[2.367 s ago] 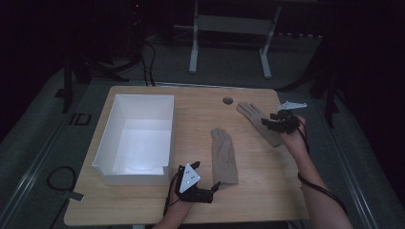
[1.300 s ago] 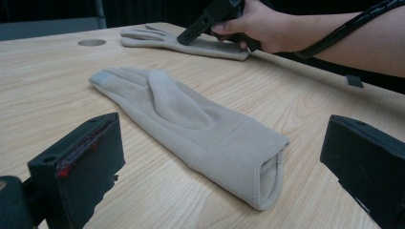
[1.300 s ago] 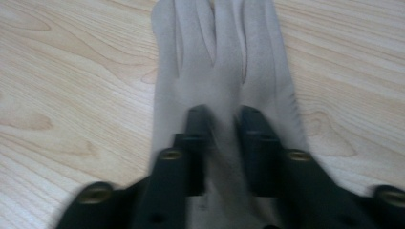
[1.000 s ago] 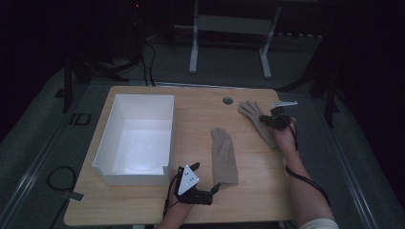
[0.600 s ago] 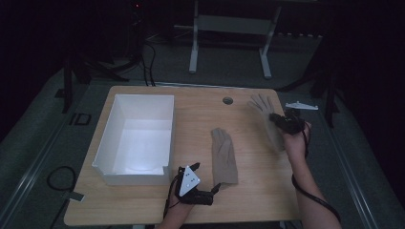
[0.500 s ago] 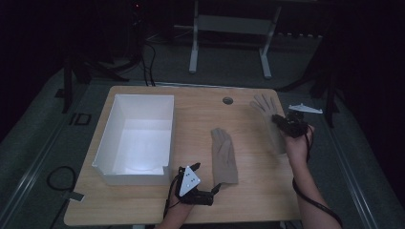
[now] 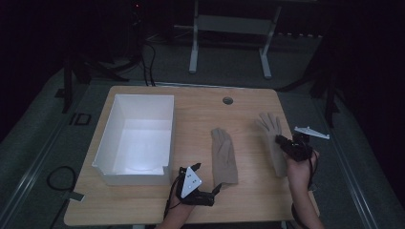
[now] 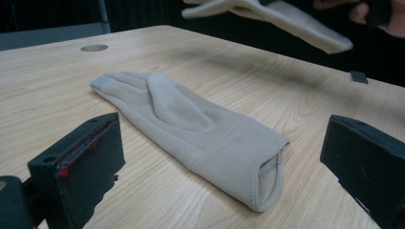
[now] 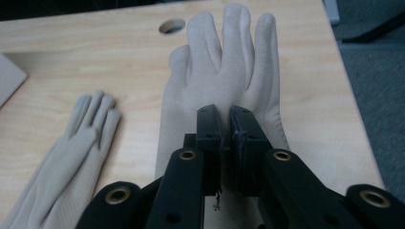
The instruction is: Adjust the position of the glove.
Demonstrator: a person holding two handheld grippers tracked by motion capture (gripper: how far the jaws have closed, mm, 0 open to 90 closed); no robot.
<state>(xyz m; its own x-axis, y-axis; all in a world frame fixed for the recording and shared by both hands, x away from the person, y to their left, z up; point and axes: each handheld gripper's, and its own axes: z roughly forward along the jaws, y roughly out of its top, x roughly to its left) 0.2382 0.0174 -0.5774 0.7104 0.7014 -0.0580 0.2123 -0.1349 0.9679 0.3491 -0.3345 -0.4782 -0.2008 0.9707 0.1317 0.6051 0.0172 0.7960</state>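
Note:
Two beige gloves. One glove (image 7: pixel 224 155) lies flat mid-table, its fingers pointing to the far side. Its cuff (image 8: pixel 267 176) faces my left gripper (image 7: pixel 210 192), which rests near the front edge. That gripper (image 8: pixel 229 143) is open wide, with the cuff just ahead of its jaws and untouched. My right gripper (image 7: pixel 288 147) is shut on the other glove (image 7: pixel 271 131) near its cuff, at the table's right side. In the right gripper view the jaws (image 9: pixel 225 112) pinch the fabric and the glove's fingers (image 9: pixel 229 43) spread out beyond them. That held glove (image 8: pixel 267 19) hangs above the table.
An empty white box (image 7: pixel 138 138) stands on the left half of the table. A round cable hole (image 7: pixel 228 100) sits near the far edge. The table's right edge (image 7: pixel 298 157) is close beside my right hand. A small dark item (image 8: pixel 358 76) lies on the wood.
My right gripper has pulled back toward the person and risen a little, taking its glove with it off the far right of the table. The left gripper and the middle glove have stayed put.

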